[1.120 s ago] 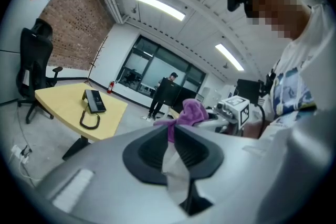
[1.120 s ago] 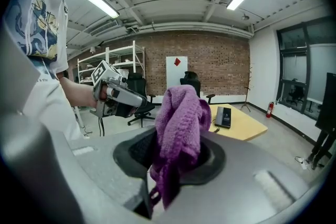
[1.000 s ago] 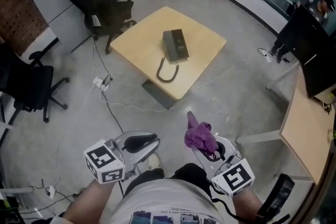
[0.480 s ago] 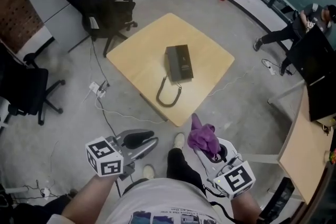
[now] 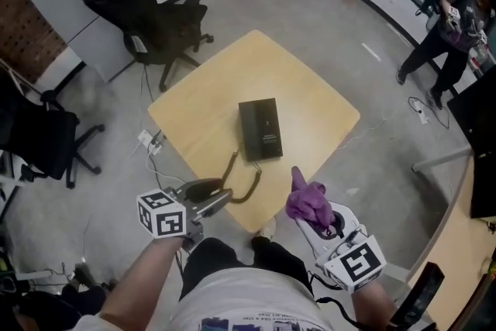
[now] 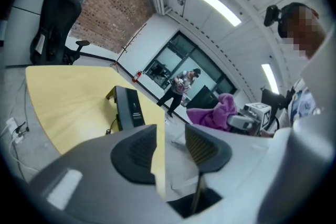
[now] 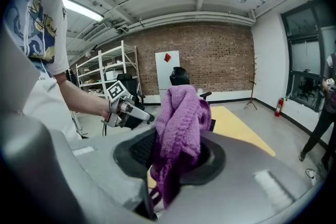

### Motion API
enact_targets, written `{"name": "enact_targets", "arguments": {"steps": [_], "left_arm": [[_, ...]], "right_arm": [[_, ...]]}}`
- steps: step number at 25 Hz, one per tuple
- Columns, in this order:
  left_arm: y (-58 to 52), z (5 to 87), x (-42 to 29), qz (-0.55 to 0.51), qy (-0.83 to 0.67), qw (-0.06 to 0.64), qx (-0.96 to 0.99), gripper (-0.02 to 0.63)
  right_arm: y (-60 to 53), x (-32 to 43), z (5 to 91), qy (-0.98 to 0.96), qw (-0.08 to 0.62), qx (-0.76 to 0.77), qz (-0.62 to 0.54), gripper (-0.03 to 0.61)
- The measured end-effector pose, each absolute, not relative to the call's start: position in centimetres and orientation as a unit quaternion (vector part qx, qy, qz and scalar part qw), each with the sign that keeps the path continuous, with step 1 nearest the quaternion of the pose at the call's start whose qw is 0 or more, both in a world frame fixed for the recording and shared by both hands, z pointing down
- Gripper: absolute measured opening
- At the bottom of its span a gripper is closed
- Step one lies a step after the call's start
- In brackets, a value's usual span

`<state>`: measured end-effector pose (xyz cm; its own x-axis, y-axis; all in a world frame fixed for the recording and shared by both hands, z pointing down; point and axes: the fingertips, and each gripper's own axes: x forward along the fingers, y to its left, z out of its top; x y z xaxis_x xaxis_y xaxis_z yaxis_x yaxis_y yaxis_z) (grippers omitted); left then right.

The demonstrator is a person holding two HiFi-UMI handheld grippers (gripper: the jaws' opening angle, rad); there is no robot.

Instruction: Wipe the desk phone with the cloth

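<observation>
Well, my right gripper (image 5: pixel 310 215) pinches the soft, floppy cloth (image 5: pixel 307 198) mid-bunch (it drapes freely). My left gripper (image 5: pixel 219 200), jaws just opening, is empty and could steady the rigid desk phone (image 5: pixel 260 129).

Lighting bright and even, from ceiling strip lights (image 6: pixel 210 1) that blow out to pure white in both gripper views; on the concrete floor (image 5: pixel 372 159) in the head view the shadows are soft and faint, and the yellow table (image 5: pixel 310 81) shows no hard glare. Gripper views: strong fisheye, straight lines bowed towards the edges, black vignette in the corners. Purple cloth (image 7: pixel 178 123) close to the lens is sharp enough to show its knit; far background slightly soft.
</observation>
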<state>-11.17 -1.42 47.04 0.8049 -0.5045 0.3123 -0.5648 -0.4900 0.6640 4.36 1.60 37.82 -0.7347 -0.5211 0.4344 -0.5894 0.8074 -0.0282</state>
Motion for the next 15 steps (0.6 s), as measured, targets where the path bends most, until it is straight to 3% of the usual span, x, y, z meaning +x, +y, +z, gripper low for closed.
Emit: {"name": "enact_targets", "arguments": {"steps": [10,15], "left_arm": [[-13.2,56.3,-11.4,-0.008,-0.282,0.506,0.815,0.262],[-16.7,58.6,-9.6,-0.007,-0.228,0.535,0.814,0.265]], "right_arm": [[-2.7,4.9,39.5,-0.901,0.237,0.342,0.124,0.106],[-3.1,4.2,39.9,-0.871,0.262,0.389,0.147,0.106]]}}
